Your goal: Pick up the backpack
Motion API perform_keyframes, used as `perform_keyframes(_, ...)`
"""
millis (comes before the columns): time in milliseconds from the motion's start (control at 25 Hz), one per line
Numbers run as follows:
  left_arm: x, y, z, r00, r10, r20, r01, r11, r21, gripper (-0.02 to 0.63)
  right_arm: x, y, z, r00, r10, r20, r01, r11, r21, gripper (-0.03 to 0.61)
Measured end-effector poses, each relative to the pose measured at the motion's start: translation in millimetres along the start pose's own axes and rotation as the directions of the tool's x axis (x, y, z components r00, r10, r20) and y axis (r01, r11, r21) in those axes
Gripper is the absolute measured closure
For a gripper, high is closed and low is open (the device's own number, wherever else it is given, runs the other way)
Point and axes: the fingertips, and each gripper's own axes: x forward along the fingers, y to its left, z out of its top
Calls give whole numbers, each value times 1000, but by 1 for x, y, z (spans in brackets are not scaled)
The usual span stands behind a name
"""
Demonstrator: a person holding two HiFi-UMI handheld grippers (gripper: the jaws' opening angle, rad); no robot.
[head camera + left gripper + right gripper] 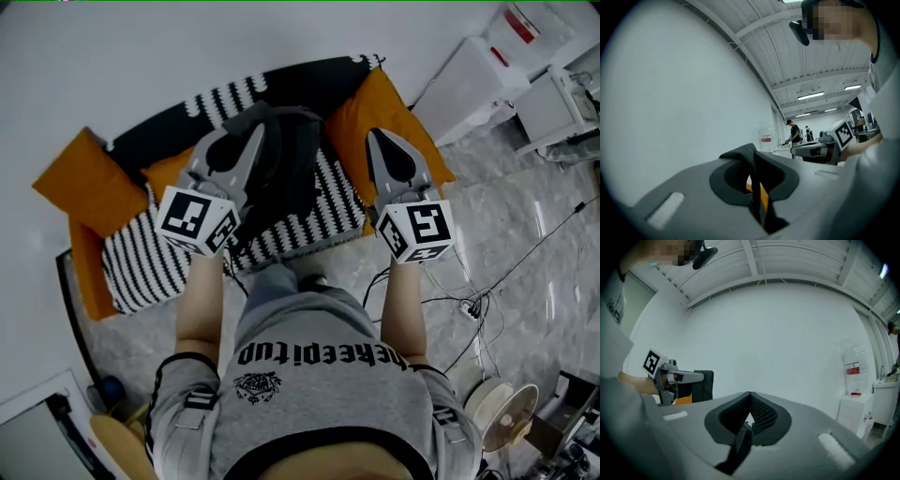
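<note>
The black backpack (286,164) hangs between my two grippers, above the sofa. My left gripper (257,133) is shut on a fold of its black strap (740,153), which drapes over the jaw tips (753,158) in the left gripper view. My right gripper (374,137) is at the bag's right side. In the right gripper view its jaws (750,397) meet at the tips with a black strap (740,442) caught between them and hanging down. That view also shows the left gripper (680,377) against the backpack's dark body (704,385).
Below is a sofa with a black-and-white striped blanket (150,258) and orange cushions (80,178), against a white wall. White boxes (478,80) stand at the right, with cables (469,305) on the marble floor. Two people (793,132) stand far off.
</note>
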Motion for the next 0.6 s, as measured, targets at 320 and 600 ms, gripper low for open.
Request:
perform_keyframes(320,-15,-17,15,999,45,24,-45,999,3,568,-17,5,3,999,30,14,-30,1000,-7,581)
perform_keyframes(600,-29,-28,28,997,72,39,-72,997,12,568,-29,12,8,998,51,26,-50,999,-19,581)
